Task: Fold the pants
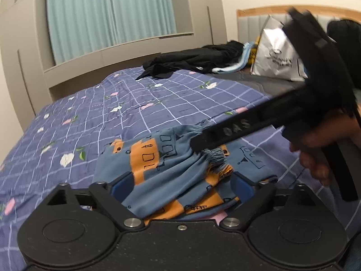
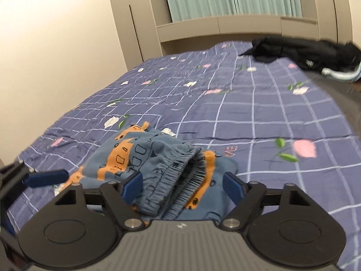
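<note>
Bare quilt (image 2: 259,113) beyond pants (image 2: 158,158)

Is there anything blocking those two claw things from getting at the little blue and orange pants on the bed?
Nothing visible does. The pants lie bunched on the bedspread, already between the open fingers of the left gripper and right gripper. The black clothes lie far off.

Blue pants (image 2: 158,171) with orange blocks and dark line drawings, purple-blue bedspread (image 2: 259,113) gridded white with pink and white flowers, teal curtain (image 1: 108,13)
</note>
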